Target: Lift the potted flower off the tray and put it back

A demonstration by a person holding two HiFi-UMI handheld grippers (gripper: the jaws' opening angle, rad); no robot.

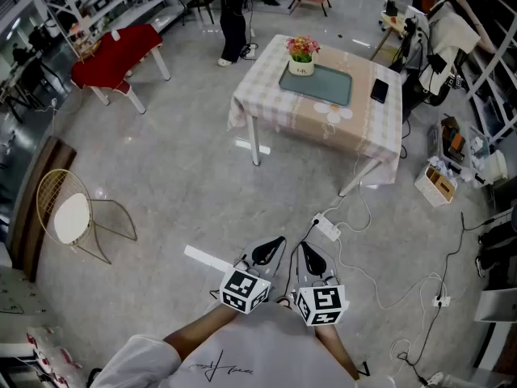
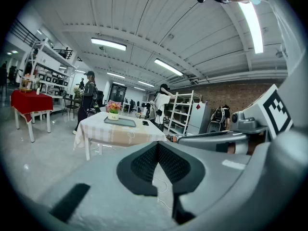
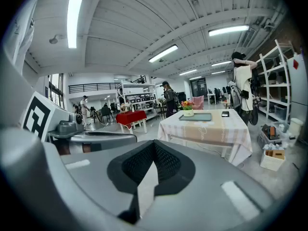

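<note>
A potted flower [image 1: 302, 56] with pink and orange blooms in a white pot stands at the far left corner of a grey-green tray [image 1: 321, 83] on a table with a checked cloth [image 1: 283, 107], several steps ahead of me. In the left gripper view the pot [image 2: 113, 111] shows small and far off, as does the flower [image 3: 186, 107] in the right gripper view. My left gripper [image 1: 270, 251] and right gripper [image 1: 311, 256] hang side by side over the floor near my body. Both are shut and hold nothing.
A black phone [image 1: 379, 90] lies on the table right of the tray. A power strip [image 1: 327, 229] and white cables cross the floor between me and the table. A wire chair [image 1: 69, 215] stands left, a red-clothed table [image 1: 113, 55] at far left, boxes [image 1: 438, 183] and shelving right. A person [image 1: 234, 18] stands behind the table.
</note>
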